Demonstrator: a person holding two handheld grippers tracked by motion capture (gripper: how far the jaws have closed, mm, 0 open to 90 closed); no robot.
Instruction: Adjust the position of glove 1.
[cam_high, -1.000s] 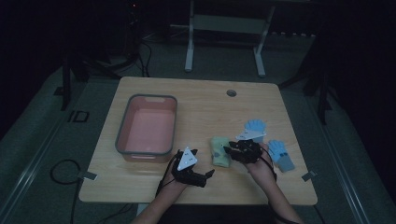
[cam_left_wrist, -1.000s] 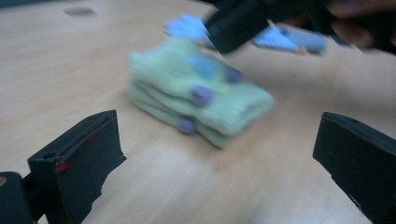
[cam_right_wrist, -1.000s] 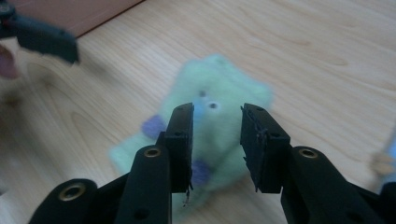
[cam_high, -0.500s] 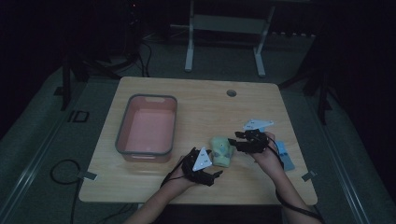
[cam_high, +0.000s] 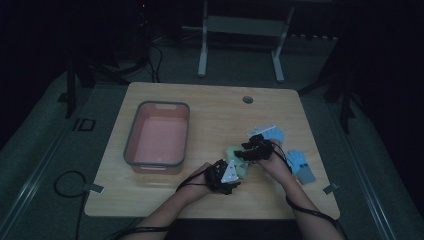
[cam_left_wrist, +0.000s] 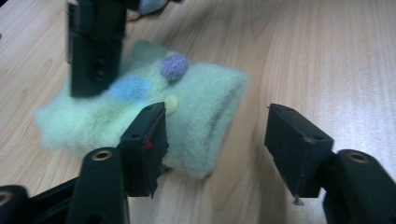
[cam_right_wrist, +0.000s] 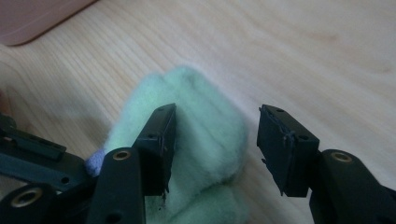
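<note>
Spanning most of the high view, wood tabletop (cam_high: 210, 107) carries everything. Next in size: grey-rimmed pink bin (cam_high: 157, 134) on its left half, well apart from both hands. Blue gloves (cam_high: 299, 165) lie near the right edge, w/ another pale blue bit just behind the right hand.

Fuzzy green sock (cam_high: 237, 161) sits front-centre on the tabletop, between the two hands; in the left gripper view (cam_left_wrist: 140, 109) it lies flat on the wood w/ blue, purple & yellow dots on top.

Left claw (cam_high: 229, 176) is at the sock's near side. Left gripper view (cam_left_wrist: 219, 142): jaws part-way apart and have just been closing; sock's corner sits between them, one jaw against the fuzz, other jaw clear over bare wood, so no grip yet.

Right claw (cam_high: 248, 150) is at the sock's far side. Right gripper view (cam_right_wrist: 215, 149): jaws apart and have just been opening; sock's bulge reaches into the gap, touching the jaw nearer the sock, other jaw clear. Not clamped. One right-claw jaw also shows in the left gripper view, standing on the sock's far part.
</note>
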